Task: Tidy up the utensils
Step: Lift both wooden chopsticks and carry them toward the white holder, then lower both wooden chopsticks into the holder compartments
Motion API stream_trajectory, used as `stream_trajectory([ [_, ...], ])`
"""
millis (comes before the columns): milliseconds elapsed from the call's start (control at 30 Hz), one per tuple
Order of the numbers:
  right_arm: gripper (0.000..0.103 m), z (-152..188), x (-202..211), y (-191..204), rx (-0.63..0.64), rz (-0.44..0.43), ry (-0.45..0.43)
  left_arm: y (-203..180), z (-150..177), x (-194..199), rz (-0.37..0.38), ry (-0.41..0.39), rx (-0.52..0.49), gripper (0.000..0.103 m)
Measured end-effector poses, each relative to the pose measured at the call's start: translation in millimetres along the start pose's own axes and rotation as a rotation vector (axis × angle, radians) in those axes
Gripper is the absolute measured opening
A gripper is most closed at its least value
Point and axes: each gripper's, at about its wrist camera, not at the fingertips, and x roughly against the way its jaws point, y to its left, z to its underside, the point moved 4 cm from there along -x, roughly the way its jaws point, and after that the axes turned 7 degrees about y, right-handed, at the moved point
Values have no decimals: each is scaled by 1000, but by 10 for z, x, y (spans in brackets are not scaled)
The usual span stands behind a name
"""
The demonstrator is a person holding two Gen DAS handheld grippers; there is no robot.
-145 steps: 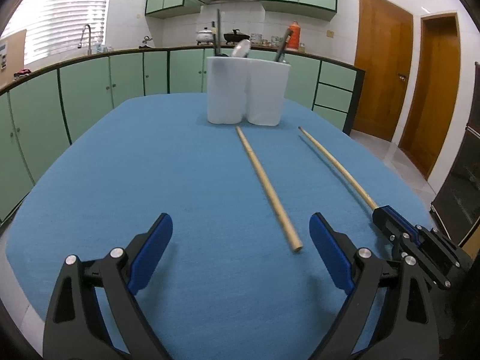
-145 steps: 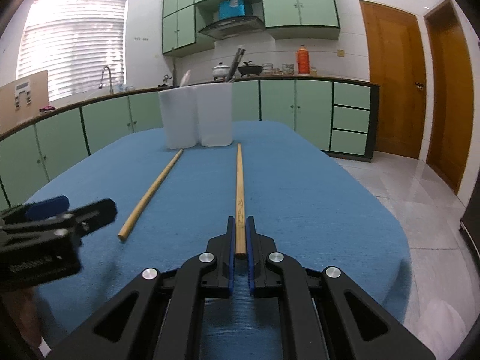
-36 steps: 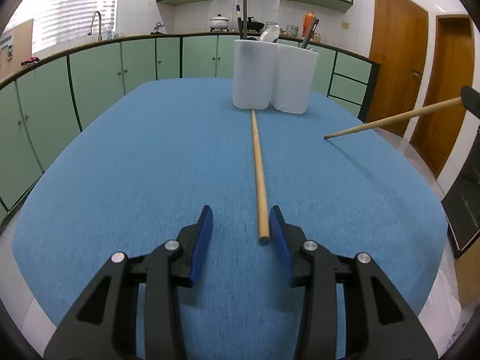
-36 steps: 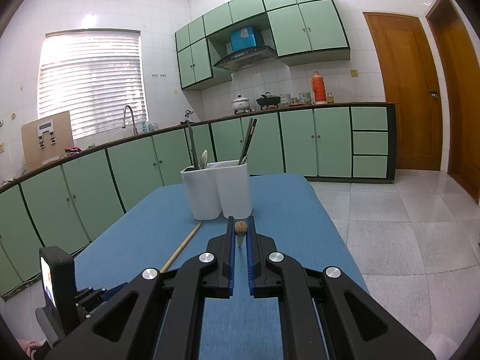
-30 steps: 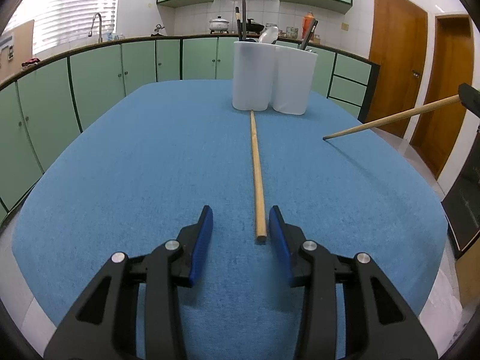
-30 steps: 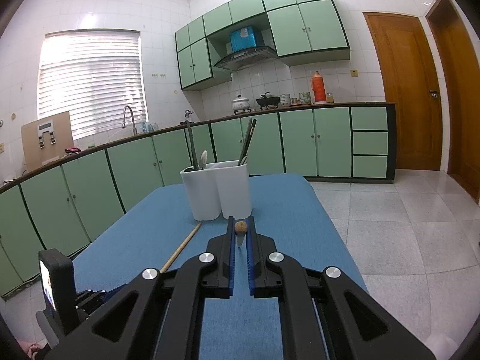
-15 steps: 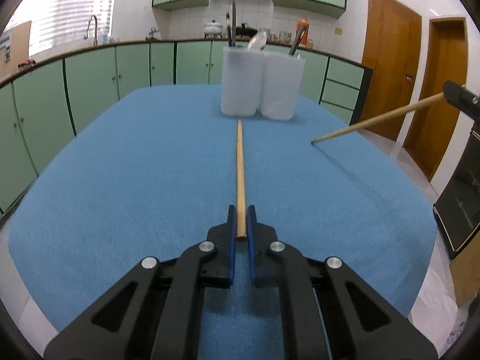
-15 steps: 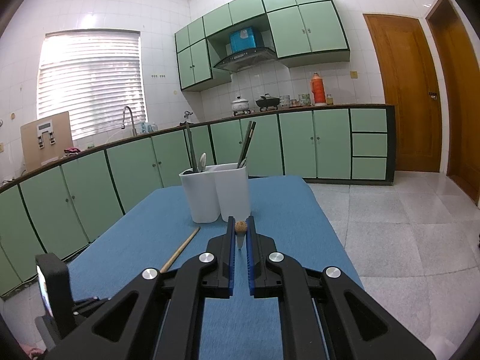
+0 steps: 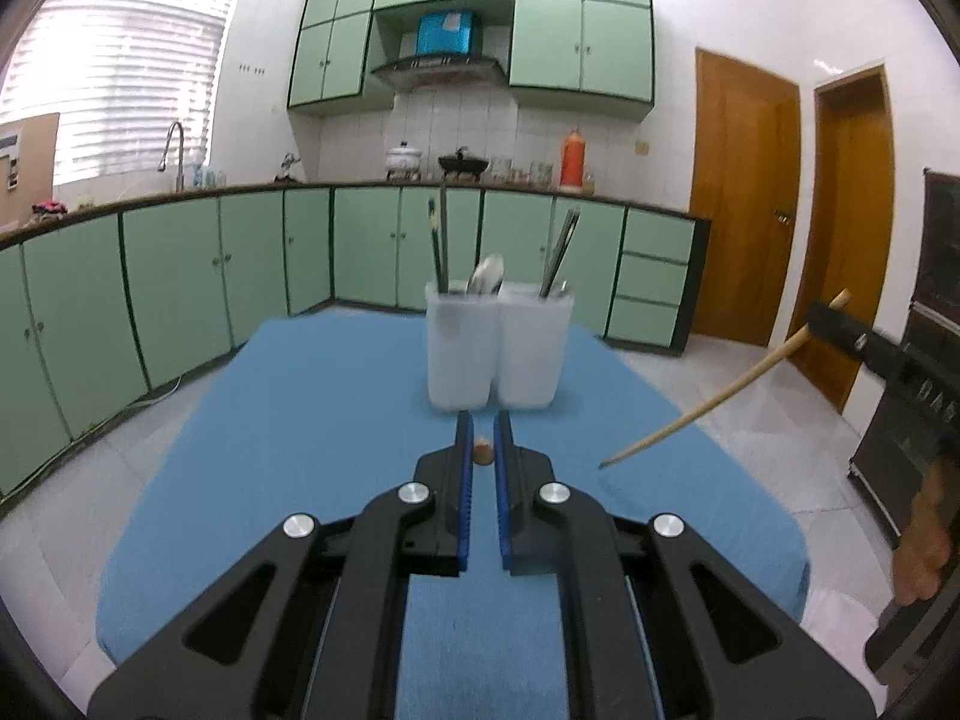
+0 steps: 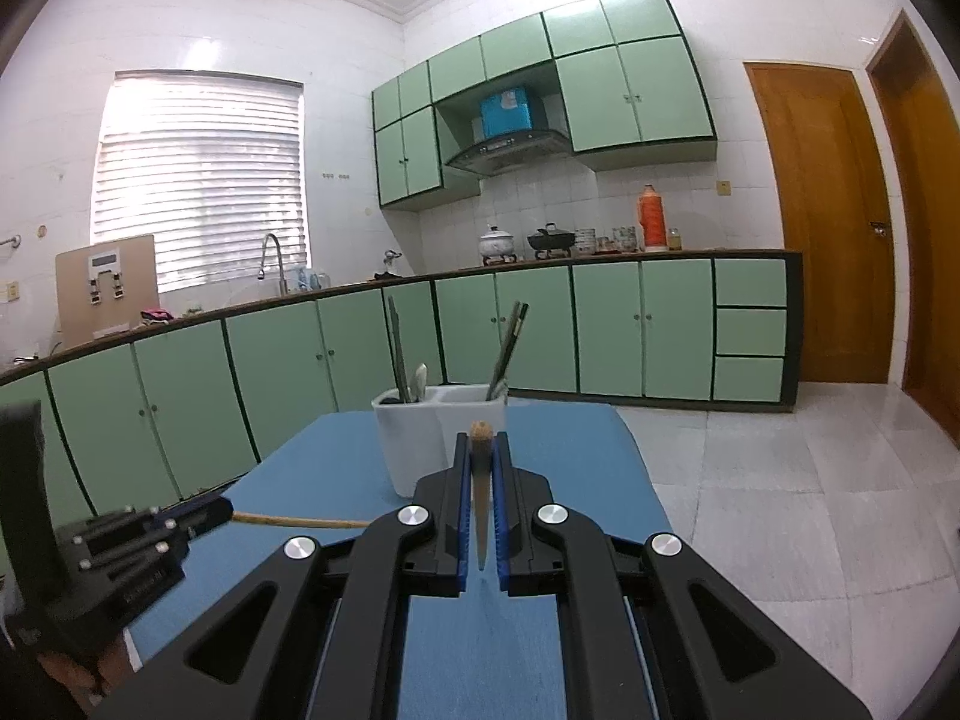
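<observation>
My left gripper is shut on a wooden chopstick, seen end-on and lifted off the blue table. My right gripper is shut on the other wooden chopstick; that stick also shows in the left wrist view, slanting above the table's right side. A white two-compartment utensil holder stands at the far middle of the table with dark chopsticks and a spoon in it; it also shows in the right wrist view, just beyond the right gripper. The left gripper and its stick show in the right wrist view.
Green kitchen cabinets and a counter run behind the table. Wooden doors stand at the right. A dark appliance is at the far right. Tiled floor surrounds the table.
My left gripper has lifted its chopstick off the table and raised it; the stick now points end-on at the camera. My right gripper has risen slightly with its chopstick.
</observation>
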Motion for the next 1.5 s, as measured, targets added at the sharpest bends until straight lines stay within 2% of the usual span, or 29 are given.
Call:
stream_trajectory([
  [133,7,-148,-66,56,11,-31,1,-10,-264,48,-1,-43,-19,6],
  [533,7,-645,-310,221,50,-94,-4,33,-838,3,6,-80,-29,6],
  [700,7,-906,-331,242,69,-110,-20,36,-1109,46,2,-119,-44,6],
  [933,7,-1327,-310,238,100,-106,-76,33,-1555,274,4,-240,-46,6],
  [1100,7,-1612,-513,237,103,-94,-79,-6,-1924,300,3,-328,-34,6],
  [1333,7,-1751,-956,319,138,-81,-27,-26,-2364,-41,13,-365,-3,6],
  [1500,7,-1758,-1344,354,153,-76,41,-42,-2572,-537,22,-308,-4,6],
])
